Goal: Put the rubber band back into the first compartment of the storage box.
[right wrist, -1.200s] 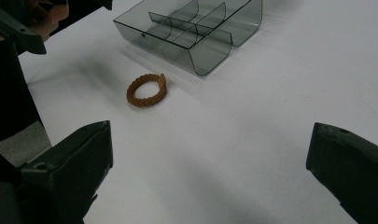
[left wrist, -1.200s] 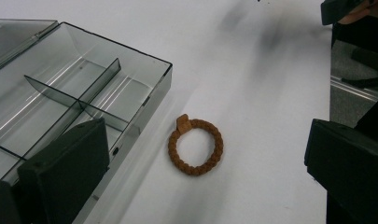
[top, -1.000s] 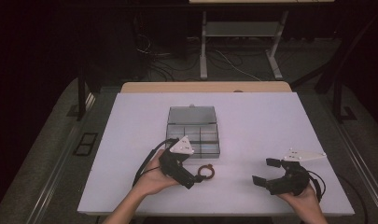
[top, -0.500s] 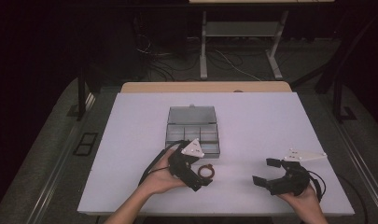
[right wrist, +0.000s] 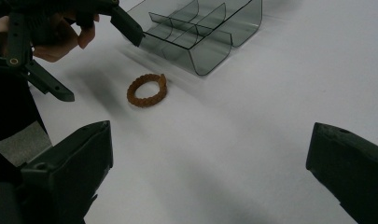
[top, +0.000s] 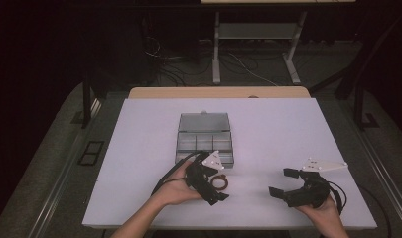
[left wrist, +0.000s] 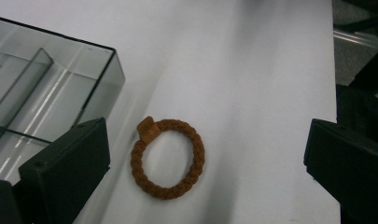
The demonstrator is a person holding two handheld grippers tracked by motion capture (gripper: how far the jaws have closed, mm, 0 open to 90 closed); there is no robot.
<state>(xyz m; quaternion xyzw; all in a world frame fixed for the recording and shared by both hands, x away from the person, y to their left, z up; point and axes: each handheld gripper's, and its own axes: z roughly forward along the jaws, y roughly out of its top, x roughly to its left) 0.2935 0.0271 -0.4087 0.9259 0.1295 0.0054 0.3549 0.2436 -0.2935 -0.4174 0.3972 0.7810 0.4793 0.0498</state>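
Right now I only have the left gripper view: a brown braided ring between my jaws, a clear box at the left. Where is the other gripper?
Observer: The right gripper is off to the right near the table's front edge, jaws open, holding nothing.
Operator: Does the box have a lid?
Observer: The clear box has its lid swung open at the far side.
Operator: Anything in the compartments?
Observer: From the right gripper view, the ones it shows look empty; the brown ring lies just outside the box.
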